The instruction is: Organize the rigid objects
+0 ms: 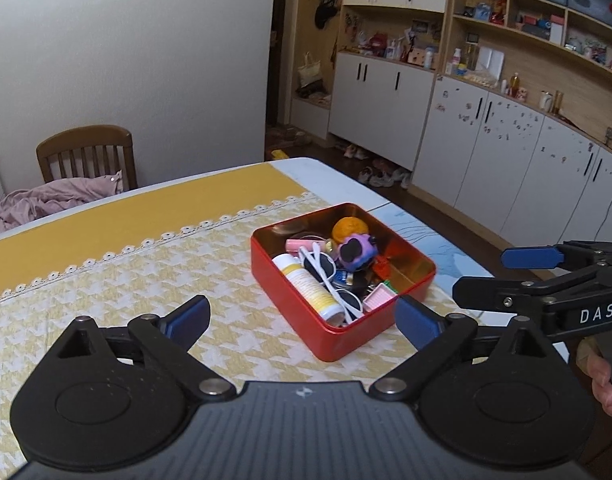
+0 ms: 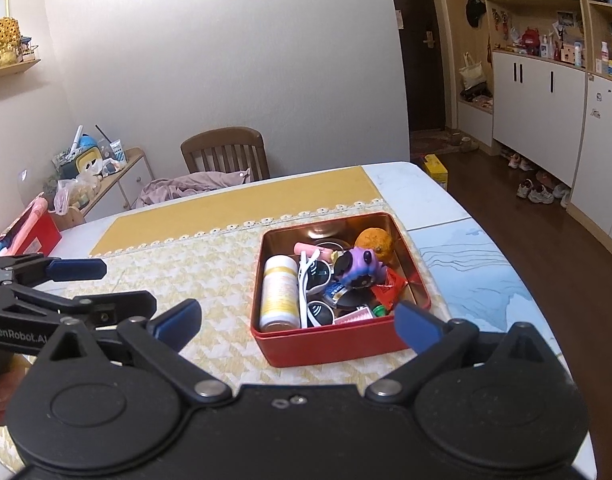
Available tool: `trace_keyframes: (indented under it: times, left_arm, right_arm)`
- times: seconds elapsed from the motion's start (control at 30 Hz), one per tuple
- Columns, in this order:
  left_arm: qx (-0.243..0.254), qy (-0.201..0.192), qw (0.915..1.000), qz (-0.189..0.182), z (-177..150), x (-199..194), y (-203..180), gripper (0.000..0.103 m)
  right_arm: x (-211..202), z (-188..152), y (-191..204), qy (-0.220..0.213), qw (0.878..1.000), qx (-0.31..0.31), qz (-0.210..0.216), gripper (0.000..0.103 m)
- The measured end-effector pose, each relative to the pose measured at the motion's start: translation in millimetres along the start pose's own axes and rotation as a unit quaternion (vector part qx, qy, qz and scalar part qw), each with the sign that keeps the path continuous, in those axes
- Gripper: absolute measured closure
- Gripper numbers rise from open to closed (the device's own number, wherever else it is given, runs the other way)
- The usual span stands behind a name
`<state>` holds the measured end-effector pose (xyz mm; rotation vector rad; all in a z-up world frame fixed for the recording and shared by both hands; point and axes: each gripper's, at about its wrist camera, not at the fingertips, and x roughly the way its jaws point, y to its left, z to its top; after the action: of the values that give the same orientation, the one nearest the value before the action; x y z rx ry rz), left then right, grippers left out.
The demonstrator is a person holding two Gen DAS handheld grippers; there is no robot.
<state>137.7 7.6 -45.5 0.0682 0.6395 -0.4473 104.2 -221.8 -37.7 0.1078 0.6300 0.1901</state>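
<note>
- Both pairs of jaws stand wide apart with nothing between their blue pads: the left gripper (image 1: pixel 301 316) and the right gripper (image 2: pixel 295 322) each hang above the table, tilted downward.
- Just ahead of both sets of jaws sits a red metal tin (image 1: pixel 410 256), lid off, its near wall close to the fingertips but not touching them.
- Inside the tin, packed together: a white bottle with a yellow label (image 2: pixel 279 292) on the left side, white-framed sunglasses (image 2: pixel 312 288) beside it, a purple-and-black toy figure (image 2: pixel 360 268) near the middle, an orange fruit (image 2: pixel 376 240) at the far right corner, a pink tube (image 2: pixel 312 249) toward the back, and a red wrapper (image 2: pixel 390 290) on the right. Smaller pieces lie at the near edge, too small to name.
- Left of the jaws, open tablecloth (image 1: pixel 117 280) lies bare, yellow-and-white houndstooth with a lace trim and a plain yellow band beyond it.
- Right of the jaws, the cloth ends and a pale blue-patterned table surface (image 2: pixel 478 272) runs to the rounded table edge, with dark wood floor past it.
- Beyond the table's far edge stands a wooden chair (image 2: pixel 225 152) with pink fabric (image 2: pixel 189 186) heaped on it, against a white wall.
- Far right, white cabinets (image 1: pixel 506 152) and cluttered open shelves line the room.
</note>
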Motion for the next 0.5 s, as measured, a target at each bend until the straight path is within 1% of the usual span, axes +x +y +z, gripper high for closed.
trace_keyframes:
  times: [0.13,0.27,0.4,0.5]
  left_arm:
    - [0.001,-0.001,1.0,-0.004,-4,-5,-1,0.003]
    - [0.013,-0.006,0.9999,-0.002,-8,-10,-5,0.003]
    - [0.032,-0.009,0.9995,-0.002,-10,-13,-11,0.003]
    - [0.034,-0.007,0.9994,-0.004,-10,-13,-12,0.003]
  right_arm:
    - [-8,-3,5,-0.01,1.0,0.003,-0.006,0.0]
    - [-14,-6,8,-0.016,1.0,0.009,-0.005,0.0]
    - [-15,-8,8,-0.015,1.0,0.017,-0.008,0.0]
    - [-14,-11,7,-0.012,1.0,0.022,-0.011,0.0]
